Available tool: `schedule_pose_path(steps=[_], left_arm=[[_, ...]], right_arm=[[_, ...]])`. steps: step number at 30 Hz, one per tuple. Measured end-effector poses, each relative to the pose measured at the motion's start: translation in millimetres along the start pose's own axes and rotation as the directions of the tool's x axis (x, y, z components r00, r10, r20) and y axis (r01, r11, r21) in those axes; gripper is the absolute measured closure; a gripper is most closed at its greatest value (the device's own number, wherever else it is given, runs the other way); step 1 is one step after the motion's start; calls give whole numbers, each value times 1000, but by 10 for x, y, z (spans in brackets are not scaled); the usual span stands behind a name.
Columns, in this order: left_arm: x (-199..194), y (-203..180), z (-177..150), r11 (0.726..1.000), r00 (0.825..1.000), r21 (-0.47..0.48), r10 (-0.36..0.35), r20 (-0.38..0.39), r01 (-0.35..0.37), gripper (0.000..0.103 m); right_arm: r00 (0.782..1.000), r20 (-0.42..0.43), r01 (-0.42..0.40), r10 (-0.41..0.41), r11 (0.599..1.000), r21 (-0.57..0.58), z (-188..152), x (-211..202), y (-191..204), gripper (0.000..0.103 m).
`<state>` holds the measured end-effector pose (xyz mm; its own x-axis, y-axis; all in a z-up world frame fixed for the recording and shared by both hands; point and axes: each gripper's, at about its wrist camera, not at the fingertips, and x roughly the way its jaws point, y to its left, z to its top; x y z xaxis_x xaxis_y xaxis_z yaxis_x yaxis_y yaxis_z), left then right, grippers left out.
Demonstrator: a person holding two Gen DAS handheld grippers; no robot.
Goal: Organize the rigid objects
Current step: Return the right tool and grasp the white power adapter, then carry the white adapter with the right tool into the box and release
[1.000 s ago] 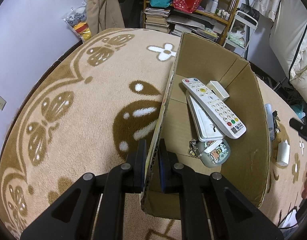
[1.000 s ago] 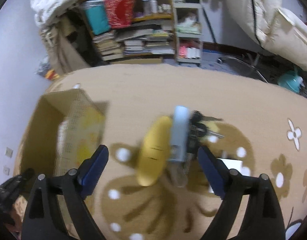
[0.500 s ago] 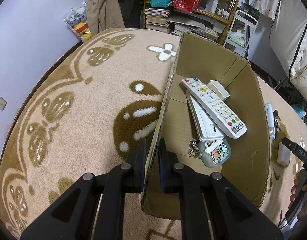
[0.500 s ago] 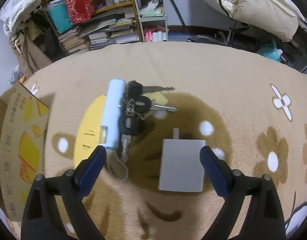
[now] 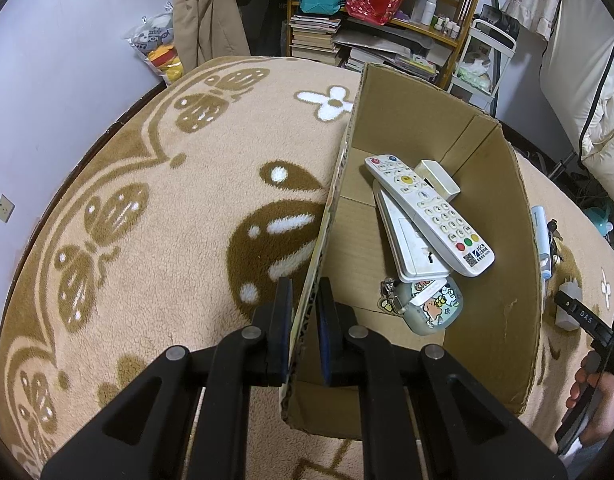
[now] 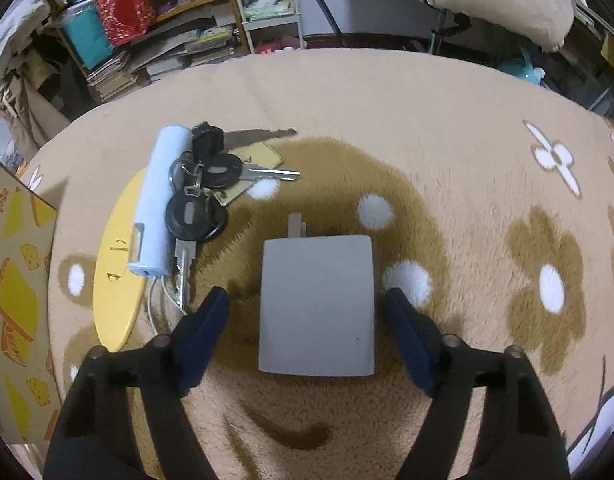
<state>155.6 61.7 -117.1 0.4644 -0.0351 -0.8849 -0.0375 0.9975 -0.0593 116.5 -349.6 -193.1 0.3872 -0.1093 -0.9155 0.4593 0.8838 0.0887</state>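
My left gripper [image 5: 303, 320] is clamped on the left wall of the open brown cardboard box [image 5: 495, 184], which sits on the beige carpet with brown butterfly and flower patterns [image 5: 155, 216]. I judge the sorting roughly half done. Already in the box are a long white remote control with coloured buttons [image 5: 429, 214], lying across a second flat white remote [image 5: 407, 244], a small cream rectangular block [image 5: 439, 178] near the far wall, and a grey-green pouch with cartoon stickers [image 5: 429, 306] at the near end.

Still out on the carpet, right of the box: a yellow oval plastic disc [image 6: 119, 264], a pale blue cylindrical power bank [image 6: 159, 204] lying across it, a bunch of black-headed keys [image 6: 203, 192] touching the power bank, and the flat grey square plug adapter [image 6: 317, 306].

My right gripper [image 6: 307, 332] straddles that adapter. Its jaws have just been closing, yet both blue pads [image 6: 201, 330] stand apart from the adapter's sides, so nothing is gripped yet.

A tan card under the keys is mostly covered, and the white cord at the power bank's near end is only partly visible. From the left camera, the box's right wall hides most of the loose things. The adapter's prongs are only partly seen.
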Motion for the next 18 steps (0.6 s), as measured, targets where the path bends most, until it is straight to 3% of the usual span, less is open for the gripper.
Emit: schedule_pose_path(steps=[6,12,18], left_arm=[[4,-5,0,1000,1000,4,5,0,-5,92],[3,-6,0,1000,1000,5,5,1,-5,92],[5,-7,-2,1000,1000,4,4,0,-4,92]], right_arm=[[999,27,47,-47,999,23,-48,4,9,46],[997,58,48,-50,998,32,-73,-52,3,47],[998,56,-46,42,996,82,-75,-133,-40,47]])
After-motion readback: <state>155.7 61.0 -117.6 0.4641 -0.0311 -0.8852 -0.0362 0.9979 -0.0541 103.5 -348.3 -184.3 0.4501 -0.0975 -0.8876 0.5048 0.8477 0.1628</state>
